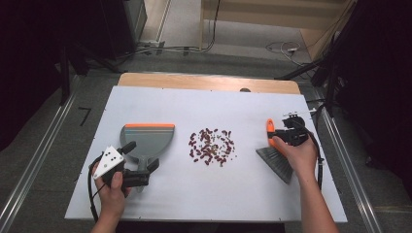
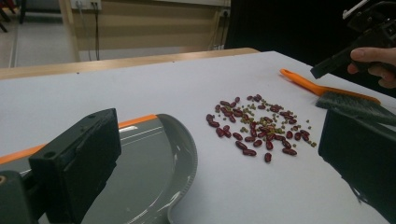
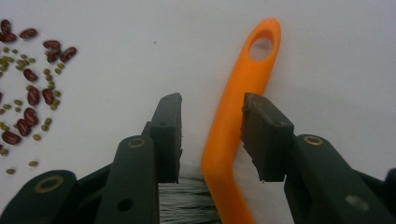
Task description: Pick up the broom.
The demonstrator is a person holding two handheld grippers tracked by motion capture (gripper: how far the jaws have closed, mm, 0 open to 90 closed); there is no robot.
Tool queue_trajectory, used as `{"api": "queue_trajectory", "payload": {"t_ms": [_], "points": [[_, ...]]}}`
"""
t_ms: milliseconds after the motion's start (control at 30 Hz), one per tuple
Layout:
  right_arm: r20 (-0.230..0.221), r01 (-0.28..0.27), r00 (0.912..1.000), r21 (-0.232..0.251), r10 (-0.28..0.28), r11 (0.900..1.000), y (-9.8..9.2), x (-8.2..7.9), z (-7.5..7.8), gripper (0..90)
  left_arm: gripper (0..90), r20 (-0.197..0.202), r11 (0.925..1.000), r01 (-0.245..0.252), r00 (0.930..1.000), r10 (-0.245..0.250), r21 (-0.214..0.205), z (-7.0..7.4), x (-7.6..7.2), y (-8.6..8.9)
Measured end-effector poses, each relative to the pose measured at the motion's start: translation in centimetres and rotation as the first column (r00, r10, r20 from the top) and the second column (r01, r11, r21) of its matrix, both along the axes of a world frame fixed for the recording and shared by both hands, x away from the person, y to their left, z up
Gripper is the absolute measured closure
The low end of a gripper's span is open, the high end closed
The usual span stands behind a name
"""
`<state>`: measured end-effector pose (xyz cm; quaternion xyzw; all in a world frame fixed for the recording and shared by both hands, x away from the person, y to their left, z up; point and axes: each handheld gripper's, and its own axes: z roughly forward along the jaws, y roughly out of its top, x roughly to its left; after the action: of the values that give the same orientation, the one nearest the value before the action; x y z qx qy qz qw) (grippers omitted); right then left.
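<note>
A brush lies at the table's right, with an orange handle and grey bristles. My right gripper stands over that handle with a jaw on each side. A gap shows at the left pad, so the gripper is open. A grey dustpan with an orange lip sits at the left. My left gripper is open wide, straddling the dustpan's handle end. Several red and green beans lie scattered in the middle.
The white board covers a wooden table whose back edge shows. Metal rails run along both sides on the floor. Cables lie behind the table. Bare board lies in front of the beans.
</note>
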<state>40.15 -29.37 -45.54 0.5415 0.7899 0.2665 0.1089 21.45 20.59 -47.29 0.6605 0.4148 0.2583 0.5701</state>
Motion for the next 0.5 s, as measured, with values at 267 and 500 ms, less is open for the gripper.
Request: {"api": "queue_trajectory", "payload": {"t_ms": [267,500], "points": [[-0.059,0.053,0.9966,-0.076,-0.058,0.9956,0.5,-0.3,-1.1,59.0,0.0,-0.001,1.0000,-0.002,1.0000,0.002,0.002,0.0,0.0,0.0],[-0.109,0.051,0.9919,-0.134,-0.066,0.9897,1.0,-0.1,-1.9,61.8,0.0,-0.002,0.9999,0.000,1.0000,0.000,0.012,0.0,0.1,-0.1]]}}
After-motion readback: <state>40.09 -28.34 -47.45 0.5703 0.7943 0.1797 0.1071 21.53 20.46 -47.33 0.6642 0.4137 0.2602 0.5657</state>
